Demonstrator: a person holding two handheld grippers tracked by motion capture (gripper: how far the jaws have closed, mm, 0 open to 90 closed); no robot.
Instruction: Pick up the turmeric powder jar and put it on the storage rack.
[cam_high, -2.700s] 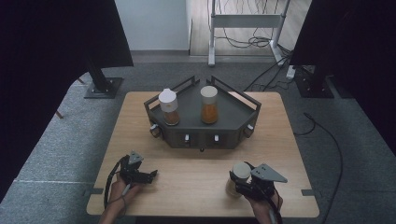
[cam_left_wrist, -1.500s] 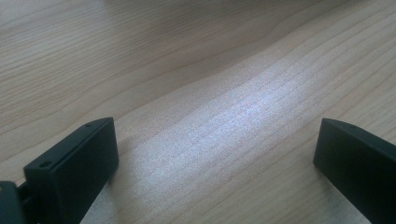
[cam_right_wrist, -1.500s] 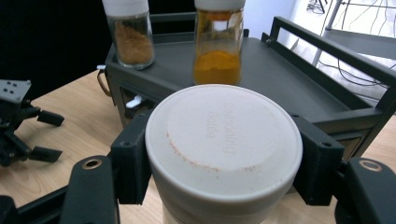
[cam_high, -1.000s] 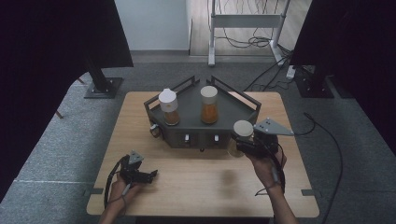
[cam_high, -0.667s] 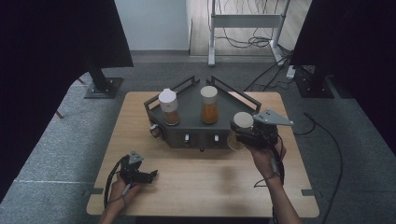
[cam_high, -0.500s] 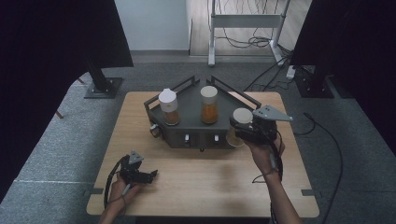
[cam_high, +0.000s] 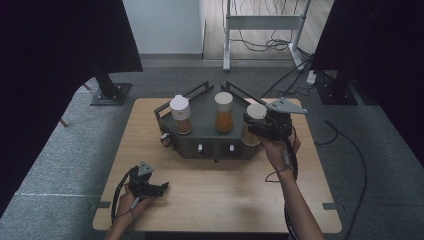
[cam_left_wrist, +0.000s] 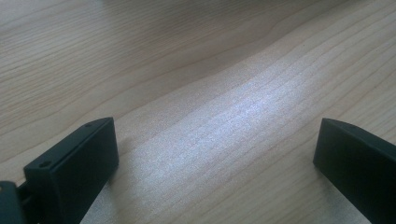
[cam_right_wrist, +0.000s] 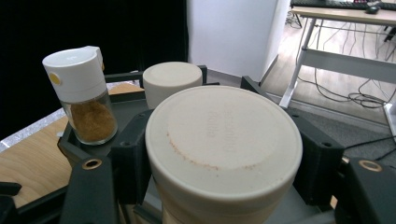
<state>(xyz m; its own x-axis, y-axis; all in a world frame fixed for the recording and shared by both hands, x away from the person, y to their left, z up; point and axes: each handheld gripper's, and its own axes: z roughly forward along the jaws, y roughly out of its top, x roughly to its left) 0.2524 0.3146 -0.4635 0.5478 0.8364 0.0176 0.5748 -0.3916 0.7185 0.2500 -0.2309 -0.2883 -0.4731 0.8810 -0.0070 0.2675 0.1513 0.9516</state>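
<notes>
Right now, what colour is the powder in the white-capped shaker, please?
Golden brown, clearest in the right gripper view: the shaker.

Left gripper (cam_high: 159, 187) rests low, jaws wide apart; right gripper (cam_high: 252, 126) is raised forward, jaws clamped.

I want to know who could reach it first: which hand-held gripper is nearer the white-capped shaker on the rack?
Right. The right hand-held gripper, holding a jar, sits at the rack's right end; the left hand-held gripper rests at the table's near edge, farther from the shaker.

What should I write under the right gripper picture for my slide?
The right gripper carries a beige-lidded jar toward the dark rack, where two spice jars stand.
</notes>
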